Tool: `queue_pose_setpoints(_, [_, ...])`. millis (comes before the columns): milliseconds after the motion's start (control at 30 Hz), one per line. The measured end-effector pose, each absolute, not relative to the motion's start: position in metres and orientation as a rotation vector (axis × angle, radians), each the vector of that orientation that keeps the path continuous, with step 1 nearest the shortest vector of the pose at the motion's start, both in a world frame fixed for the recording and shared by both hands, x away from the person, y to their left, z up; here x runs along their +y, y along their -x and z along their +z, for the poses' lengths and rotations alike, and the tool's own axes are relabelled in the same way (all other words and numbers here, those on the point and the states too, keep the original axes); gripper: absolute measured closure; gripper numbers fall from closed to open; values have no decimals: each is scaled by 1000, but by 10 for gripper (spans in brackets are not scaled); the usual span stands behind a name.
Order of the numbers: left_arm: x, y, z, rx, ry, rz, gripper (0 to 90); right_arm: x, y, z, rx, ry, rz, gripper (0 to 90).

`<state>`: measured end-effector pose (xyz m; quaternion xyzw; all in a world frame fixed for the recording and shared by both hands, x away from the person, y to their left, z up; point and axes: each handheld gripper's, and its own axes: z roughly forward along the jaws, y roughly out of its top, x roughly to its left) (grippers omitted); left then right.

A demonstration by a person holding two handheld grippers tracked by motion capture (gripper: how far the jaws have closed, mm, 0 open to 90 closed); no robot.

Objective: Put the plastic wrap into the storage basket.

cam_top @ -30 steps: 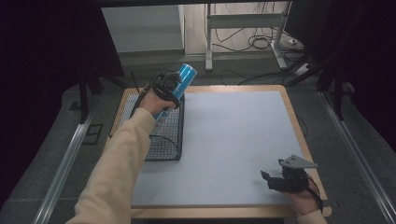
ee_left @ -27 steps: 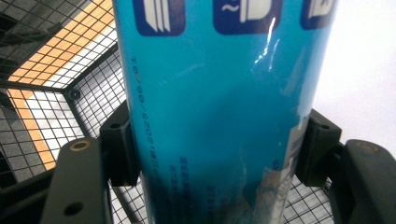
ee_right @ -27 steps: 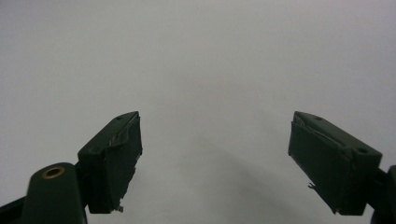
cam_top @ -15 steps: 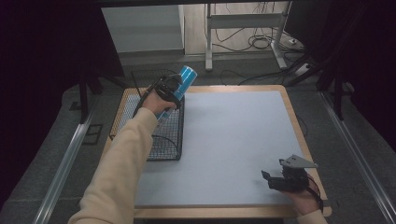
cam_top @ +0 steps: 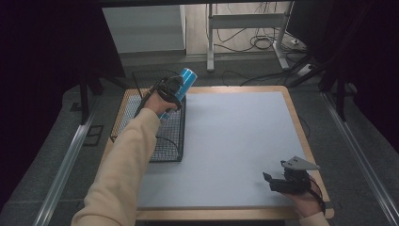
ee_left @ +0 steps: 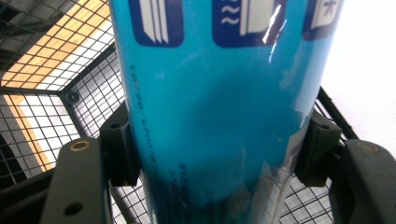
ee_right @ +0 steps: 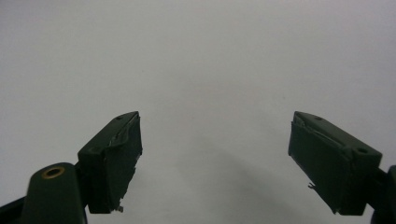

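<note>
A: Start at the near edge of the desk (cam_top: 235, 155). What is the right tool (cam_top: 278, 181) doing?

B: It rests low near the front right corner, in the same spot as a second ago. In the right gripper view its jaws stand wide apart over bare grey surface, with nothing between them.

A: And farther off, on the left?

B: The left tool (cam_top: 173, 90) is clamped on the blue can (cam_top: 181, 84). In the left gripper view both jaw pads press the can's sides, and the can (ee_left: 224, 102) runs straight up between them.

A: What has changed?

B: Very little. Over the last second the can has shifted only slightly, and it stays tilted, its far end pointing up and away. It hangs above the far part of the wire basket (cam_top: 171, 141), near the basket's right wall.

A: So what does that mean for the work?

B: I judge that the can is in transit over the basket and not yet set down. Mesh shows beneath it, so it is not touching the basket floor.

A: Beyond that?

B: Only floor and cables behind the desk.
</note>
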<state>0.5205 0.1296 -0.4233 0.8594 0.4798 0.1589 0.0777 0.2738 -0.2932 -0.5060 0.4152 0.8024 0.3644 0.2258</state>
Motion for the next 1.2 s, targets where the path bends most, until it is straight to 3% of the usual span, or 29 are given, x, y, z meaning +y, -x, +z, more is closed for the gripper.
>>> queue_pose_setpoints(567, [135, -532, -439, 1545, -2584, 509, 313, -291, -271, -504, 2217, -1133, 1014, 177])
queue_pose_setpoints(800, [134, -531, -441, 1499, -2606, 573, 296, -291, -270, -503, 2214, -1132, 1015, 178])
queue_pose_setpoints(1200, [135, -511, -415, 1472, -2485, 529, 178, -293, -272, -504, 2217, -1136, 1015, 178])
